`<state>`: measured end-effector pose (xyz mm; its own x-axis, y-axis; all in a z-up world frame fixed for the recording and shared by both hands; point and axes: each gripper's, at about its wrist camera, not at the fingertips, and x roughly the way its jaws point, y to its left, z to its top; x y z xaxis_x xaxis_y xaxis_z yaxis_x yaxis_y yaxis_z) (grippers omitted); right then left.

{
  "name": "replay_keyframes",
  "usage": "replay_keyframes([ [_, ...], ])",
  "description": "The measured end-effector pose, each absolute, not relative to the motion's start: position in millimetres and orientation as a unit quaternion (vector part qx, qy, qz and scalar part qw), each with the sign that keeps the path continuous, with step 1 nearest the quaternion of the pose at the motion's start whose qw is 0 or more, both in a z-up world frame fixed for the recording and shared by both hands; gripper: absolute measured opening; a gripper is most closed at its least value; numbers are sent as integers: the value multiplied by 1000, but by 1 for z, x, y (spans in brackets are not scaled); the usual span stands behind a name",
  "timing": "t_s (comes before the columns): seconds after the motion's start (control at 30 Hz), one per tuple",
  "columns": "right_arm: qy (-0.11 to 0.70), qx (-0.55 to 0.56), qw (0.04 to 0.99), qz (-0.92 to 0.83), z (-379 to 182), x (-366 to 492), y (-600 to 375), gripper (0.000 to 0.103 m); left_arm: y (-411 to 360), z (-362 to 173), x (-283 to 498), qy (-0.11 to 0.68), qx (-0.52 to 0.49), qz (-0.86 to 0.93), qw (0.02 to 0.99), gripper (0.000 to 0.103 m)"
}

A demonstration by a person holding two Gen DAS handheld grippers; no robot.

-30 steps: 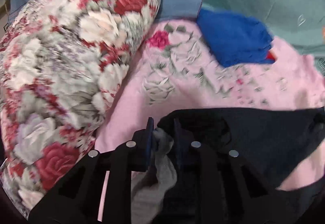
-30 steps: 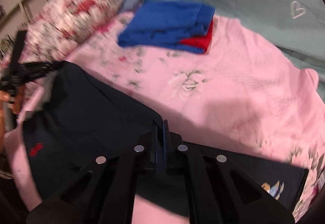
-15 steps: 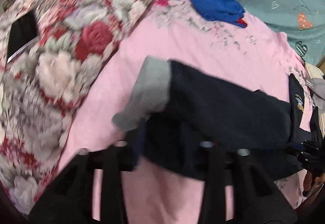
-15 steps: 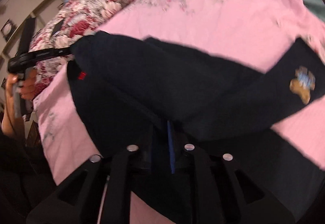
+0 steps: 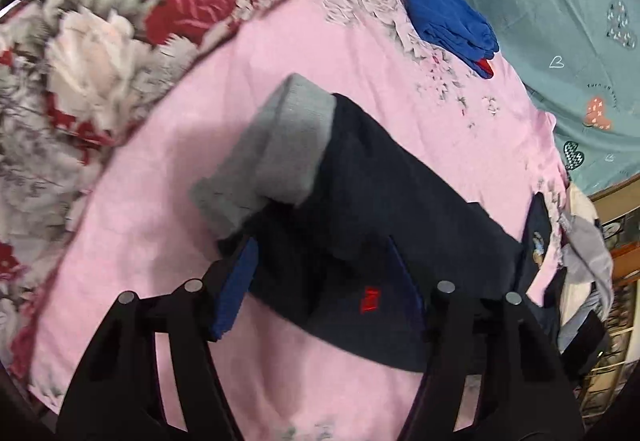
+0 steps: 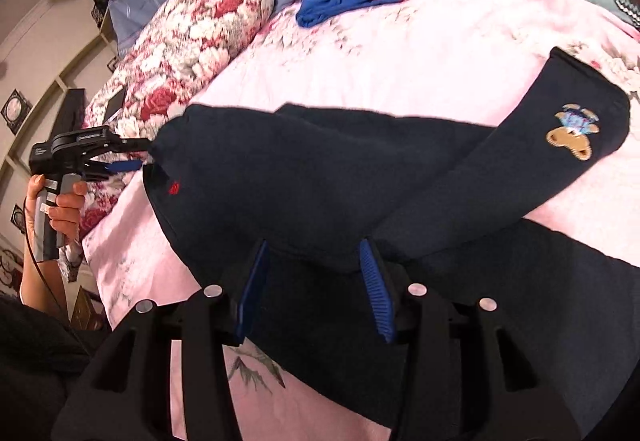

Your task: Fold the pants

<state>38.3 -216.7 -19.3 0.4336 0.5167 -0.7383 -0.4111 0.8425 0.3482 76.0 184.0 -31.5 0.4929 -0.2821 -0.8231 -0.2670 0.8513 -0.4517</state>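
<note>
Dark navy pants (image 5: 380, 201) lie folded over on the pink bedsheet (image 5: 280, 53), with a grey lining (image 5: 280, 145) turned out at one end. In the right wrist view the pants (image 6: 300, 181) show a bear patch (image 6: 570, 135) on one leg and a small red mark (image 6: 175, 188). My left gripper (image 5: 324, 285) is open, jaws wide either side of the fabric. My right gripper (image 6: 316, 285) is open over the pants' near edge. The left gripper also shows in the right wrist view (image 6: 132, 159), held in a hand.
A floral pillow (image 5: 120, 21) lies along the left. A folded blue garment (image 5: 448, 21) with red under it sits at the far side. A teal patterned sheet (image 5: 560, 1) lies beyond. Loose clothes (image 5: 584, 253) pile at the right bed edge.
Both grippers were shut on the pants, carried the fabric over into a fold, and have since opened and let go. The pants now lie doubled on the sheet.
</note>
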Motion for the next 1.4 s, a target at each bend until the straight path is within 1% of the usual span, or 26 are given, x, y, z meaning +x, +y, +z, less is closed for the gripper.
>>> replay_keyframes([
  [0.1, 450, 69, 849, 268, -18, 39, -221, 48, 180, -38, 87, 513, -288, 0, 809, 46],
  [0.23, 458, 71, 851, 247, -23, 47, -223, 48, 181, -51, 102, 528, -309, 5, 791, 45],
  [0.33, 462, 94, 848, 243, -25, 49, -227, 48, 186, -62, 107, 535, -339, 16, 774, 45],
  [0.37, 461, 99, 848, 242, -25, 49, -228, 48, 187, -64, 108, 532, -346, 20, 772, 41],
  [0.4, 459, 95, 851, 235, -25, 48, -229, 48, 187, -64, 108, 529, -350, 23, 773, 29],
  [0.43, 455, 87, 857, 224, -25, 47, -229, 48, 186, -62, 106, 525, -349, 24, 776, 22],
  [0.5, 457, 85, 857, 222, -25, 49, -228, 48, 181, -51, 101, 510, -328, 22, 795, 16],
  [0.53, 459, 90, 856, 222, -25, 50, -228, 48, 176, -44, 97, 502, -308, 17, 808, 14],
  [0.6, 457, 96, 855, 225, -23, 51, -226, 48, 172, -33, 91, 494, -283, 11, 822, 14],
  [0.8, 454, 70, 859, 225, -15, 54, -206, 48, 175, -8, 52, 468, -267, -11, 842, 13],
  [0.87, 458, 55, 858, 226, -16, 53, -199, 55, 177, -8, 48, 471, -260, -9, 843, 13],
  [1.03, 465, 36, 863, 193, -17, 50, -201, 57, 177, -16, 54, 474, -262, -3, 841, 13],
  [1.1, 457, 6, 867, 196, -14, 43, -200, 59, 175, -16, 55, 473, -254, 0, 844, 13],
  [1.13, 458, -11, 866, 198, -14, 40, -200, 65, 175, -15, 54, 471, -253, 0, 845, 13],
  [1.17, 462, -20, 864, 200, -14, 38, -200, 73, 175, -14, 54, 470, -253, 0, 845, 13],
  [1.2, 468, -28, 860, 204, -16, 37, -199, 75, 176, -14, 53, 469, -253, -1, 846, 13],
  [1.3, 485, 0, 853, 191, -22, 42, -204, 76, 175, -12, 46, 467, -251, -3, 848, 13],
  [1.4, 484, 43, 865, 128, -24, 51, -216, 76, 172, -14, 38, 471, -246, -1, 847, 13],
])
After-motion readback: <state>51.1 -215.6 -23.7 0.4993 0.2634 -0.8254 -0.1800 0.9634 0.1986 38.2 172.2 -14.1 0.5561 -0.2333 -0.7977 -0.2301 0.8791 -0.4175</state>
